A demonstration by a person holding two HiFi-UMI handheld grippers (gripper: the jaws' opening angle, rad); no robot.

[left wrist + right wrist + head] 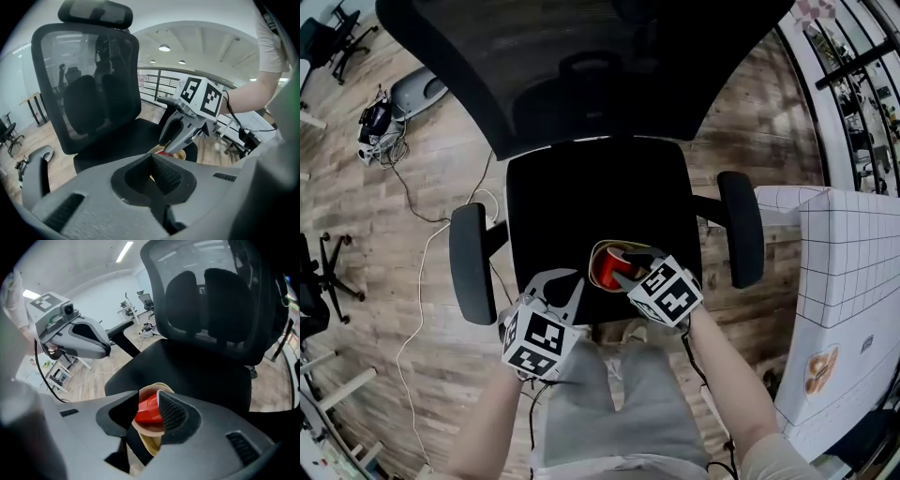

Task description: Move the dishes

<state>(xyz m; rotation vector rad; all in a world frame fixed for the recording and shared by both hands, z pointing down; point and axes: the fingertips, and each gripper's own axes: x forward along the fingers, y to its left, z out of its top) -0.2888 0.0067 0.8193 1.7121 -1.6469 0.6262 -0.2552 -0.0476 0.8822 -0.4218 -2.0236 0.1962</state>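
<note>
A beige bowl (616, 251) with a red dish (604, 272) nested inside hangs just above the front of a black office chair seat (581, 202). My right gripper (625, 272) is shut on them; in the right gripper view the red dish (146, 411) sits between the pads with the beige bowl (151, 442) wrapped around it. My left gripper (568, 281) hovers beside it on the left, jaws shut with nothing between them. The left gripper view shows its jaws (152, 171) meeting, with the right gripper (185, 129) and a bit of the bowl (187, 153) beyond.
The chair has a tall mesh backrest (581, 66) and armrests at left (471, 262) and right (742, 227). A white gridded table (848, 281) stands at the right. Cables (417, 281) trail over the wood floor, and another chair base (323, 272) is at the left.
</note>
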